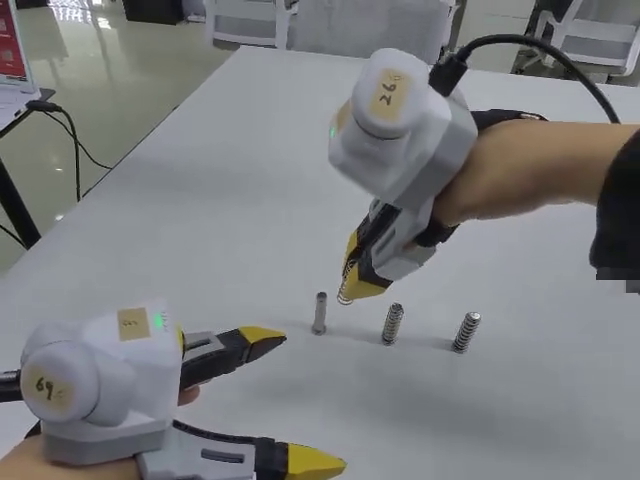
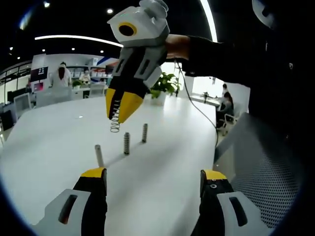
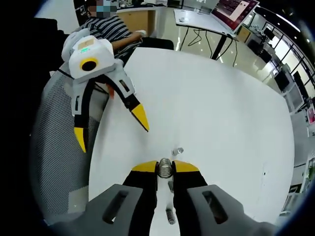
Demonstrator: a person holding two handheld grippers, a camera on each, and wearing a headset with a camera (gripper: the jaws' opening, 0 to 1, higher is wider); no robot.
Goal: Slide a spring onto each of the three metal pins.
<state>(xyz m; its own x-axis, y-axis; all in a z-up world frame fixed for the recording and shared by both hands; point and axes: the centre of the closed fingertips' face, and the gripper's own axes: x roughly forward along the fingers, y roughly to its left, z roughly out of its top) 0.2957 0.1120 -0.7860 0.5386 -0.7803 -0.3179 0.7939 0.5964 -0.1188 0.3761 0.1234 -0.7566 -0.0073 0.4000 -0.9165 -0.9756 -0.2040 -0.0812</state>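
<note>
Right gripper (image 1: 352, 290) clamps spring (image 1: 345, 292), just above bare pin (image 1: 320, 312), leftmost of row. Left gripper (image 1: 295, 403) wide open, empty, near-left. Table (image 1: 220, 180) open beyond.

- A white bench (image 1: 180, 200) spreads across the head view, with pale chairs (image 1: 360, 22) along its far edge.
- Past its left edge is a glossy floor (image 1: 100, 50) with trailing black cables (image 1: 80, 145).
- In the left gripper view, curved ceiling light strips (image 2: 74, 38) glow overhead.
- A potted plant (image 2: 165, 84) stands near the bench's far end.
- A grey mesh chair back (image 2: 261, 162) sits by one bench edge.
</note>
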